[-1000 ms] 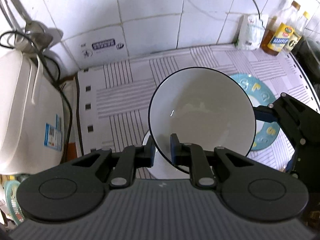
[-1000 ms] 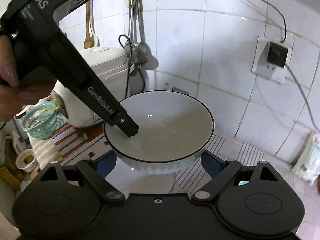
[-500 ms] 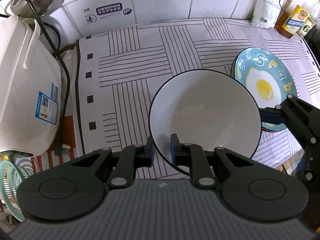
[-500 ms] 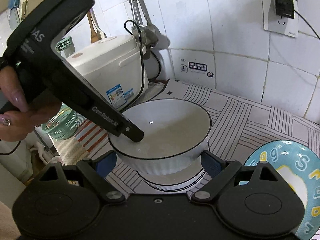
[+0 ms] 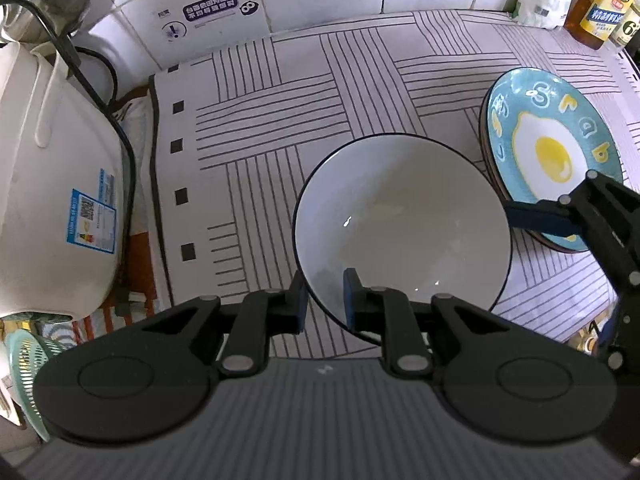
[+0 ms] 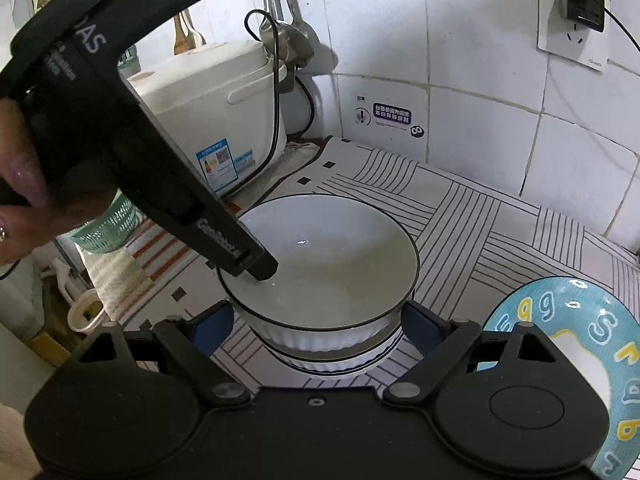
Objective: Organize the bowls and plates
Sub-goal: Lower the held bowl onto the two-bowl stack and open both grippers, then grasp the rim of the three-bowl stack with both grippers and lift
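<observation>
White tiles back a counter under a striped mat (image 5: 304, 92), with a rice cooker (image 5: 52, 184) to the left gripper's left. That left gripper (image 5: 325, 300) pinches the near rim of a bowl (image 5: 404, 216), one finger inside and one outside, so it nests squarely in a second bowl (image 6: 332, 360) beneath; whether it is fully seated I cannot tell. Spread wide, the right gripper (image 6: 318, 320) flanks the stack without touching, likely ready to steady it, with the egg plates (image 5: 552, 156) just right of the bowls.
</observation>
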A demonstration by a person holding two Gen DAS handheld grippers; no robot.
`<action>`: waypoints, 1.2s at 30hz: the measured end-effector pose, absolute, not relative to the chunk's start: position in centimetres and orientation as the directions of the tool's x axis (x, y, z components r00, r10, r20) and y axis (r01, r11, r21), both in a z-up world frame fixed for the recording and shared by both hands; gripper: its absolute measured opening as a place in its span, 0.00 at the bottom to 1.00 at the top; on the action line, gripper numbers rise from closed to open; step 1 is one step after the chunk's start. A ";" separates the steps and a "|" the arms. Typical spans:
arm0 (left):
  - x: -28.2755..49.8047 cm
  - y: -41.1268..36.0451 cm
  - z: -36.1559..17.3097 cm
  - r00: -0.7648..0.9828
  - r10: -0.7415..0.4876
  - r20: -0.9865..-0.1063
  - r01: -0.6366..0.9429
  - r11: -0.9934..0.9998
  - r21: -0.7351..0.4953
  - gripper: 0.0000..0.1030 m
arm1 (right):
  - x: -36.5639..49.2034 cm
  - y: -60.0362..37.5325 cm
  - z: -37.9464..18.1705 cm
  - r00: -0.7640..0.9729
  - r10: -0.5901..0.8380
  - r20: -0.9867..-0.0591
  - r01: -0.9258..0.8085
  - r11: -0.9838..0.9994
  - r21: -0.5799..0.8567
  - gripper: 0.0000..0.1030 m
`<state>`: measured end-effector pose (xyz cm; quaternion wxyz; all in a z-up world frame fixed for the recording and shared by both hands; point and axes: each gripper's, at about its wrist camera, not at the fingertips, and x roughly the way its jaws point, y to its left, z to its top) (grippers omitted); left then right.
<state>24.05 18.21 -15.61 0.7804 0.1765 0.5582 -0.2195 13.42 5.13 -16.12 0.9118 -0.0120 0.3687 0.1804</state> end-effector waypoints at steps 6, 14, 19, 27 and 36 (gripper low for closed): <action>24.1 17.9 -16.1 0.295 -0.110 -0.949 0.540 0.839 0.071 0.16 | 13.5 5.1 -16.8 0.663 0.306 -0.683 -0.327 0.939 0.104 0.90; 23.7 17.8 -16.4 0.321 -0.101 -0.942 0.512 0.855 0.082 0.16 | 13.5 6.0 -17.3 0.674 0.266 -0.689 -0.340 0.940 0.030 0.91; 24.0 18.7 -15.6 0.273 -0.145 -0.951 0.437 0.899 -0.012 0.23 | 13.3 6.1 -17.3 0.680 0.245 -0.691 -0.301 0.953 0.042 0.91; 22.3 19.9 -12.3 0.328 -0.168 -0.930 0.380 0.924 -0.033 0.42 | 9.5 4.9 -15.2 0.708 0.243 -0.663 -0.234 0.967 0.105 0.91; 19.0 20.4 -11.1 0.337 -0.184 -0.923 0.325 0.943 -0.069 0.44 | 6.4 2.6 -13.5 0.720 0.263 -0.642 -0.264 0.960 0.096 0.91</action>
